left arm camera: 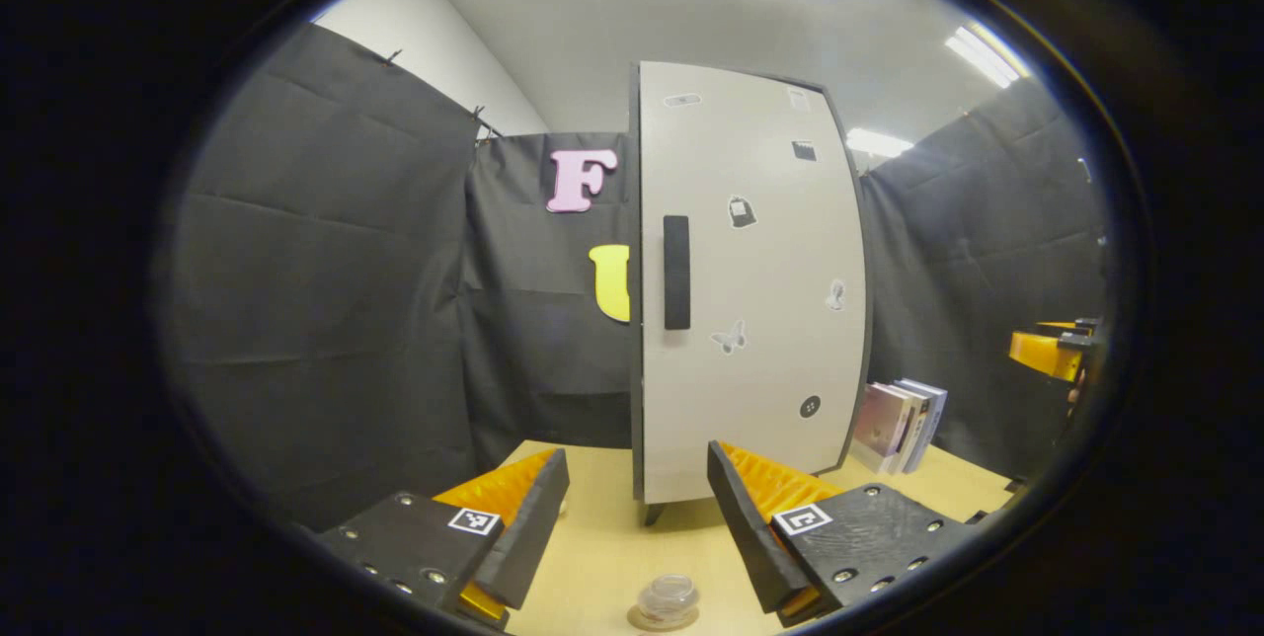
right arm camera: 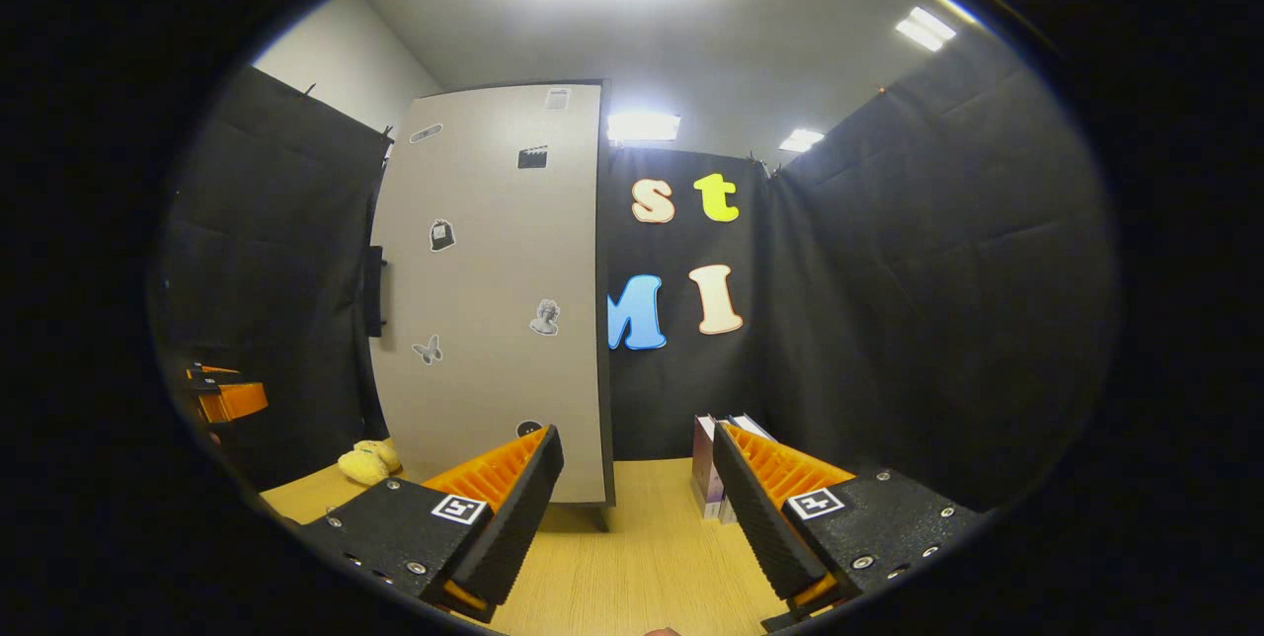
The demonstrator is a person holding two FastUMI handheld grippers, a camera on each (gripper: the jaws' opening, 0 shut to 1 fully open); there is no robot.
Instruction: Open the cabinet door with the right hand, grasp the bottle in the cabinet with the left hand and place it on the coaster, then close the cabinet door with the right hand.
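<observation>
Nearest in the left gripper view, the left gripper (left arm camera: pixel 638 527) is held low over a pale wooden table (left arm camera: pixel 612 557) with its two fingers spread wide and nothing between them. Just ahead of it, at the bottom edge, a small clear round object sits on what looks like the coaster (left arm camera: pixel 664 616); its exact nature is hard to tell. In the right gripper view, the right gripper (right arm camera: pixel 638 508) likewise hovers above the table with fingers spread and empty, aimed toward the cabinet's right side. Beyond both stands the cabinet (left arm camera: pixel 750 290), a tall pale box with a shut door carrying small stickers and a dark vertical handle (left arm camera: pixel 676 273) near its left edge. The bottle is presumably behind this door, hidden. The task appears to be at its start: the right gripper would need to reach the handle, which lies on the far side from it, so it is likely being held back and open in readiness. A few books (left arm camera: pixel 901 425) stand just right of the cabinet, and a small yellow soft object (right arm camera: pixel 367 461) lies on the table to its left. Black cloth walls close the booth behind.
</observation>
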